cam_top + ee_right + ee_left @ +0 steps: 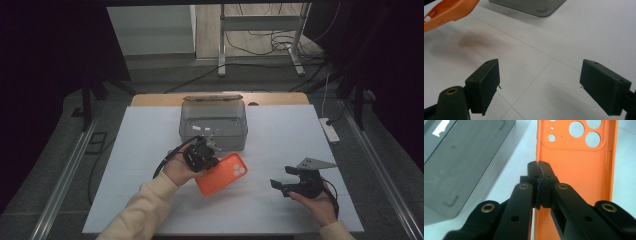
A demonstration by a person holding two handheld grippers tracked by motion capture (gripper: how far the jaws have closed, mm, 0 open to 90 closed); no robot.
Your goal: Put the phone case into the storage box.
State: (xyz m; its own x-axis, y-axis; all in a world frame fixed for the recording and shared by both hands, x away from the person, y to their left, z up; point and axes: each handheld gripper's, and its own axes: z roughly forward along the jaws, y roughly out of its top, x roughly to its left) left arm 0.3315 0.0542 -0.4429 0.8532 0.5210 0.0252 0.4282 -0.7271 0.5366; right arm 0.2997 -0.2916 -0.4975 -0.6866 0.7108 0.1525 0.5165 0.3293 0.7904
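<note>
Left gripper [207, 152] sits mid-tabletop [140, 165], its fingers [534, 173] clamped tight on the edge of the orange phone case [221, 173], gripping it near the camera-cutout end. Just behind them stands the clear plastic box [214, 121], lid hinged up at the back. Over to the right, well apart from the case, the right gripper [281, 181] hovers low, fingers [484, 81] spread wide around nothing but white tabletop.
</note>
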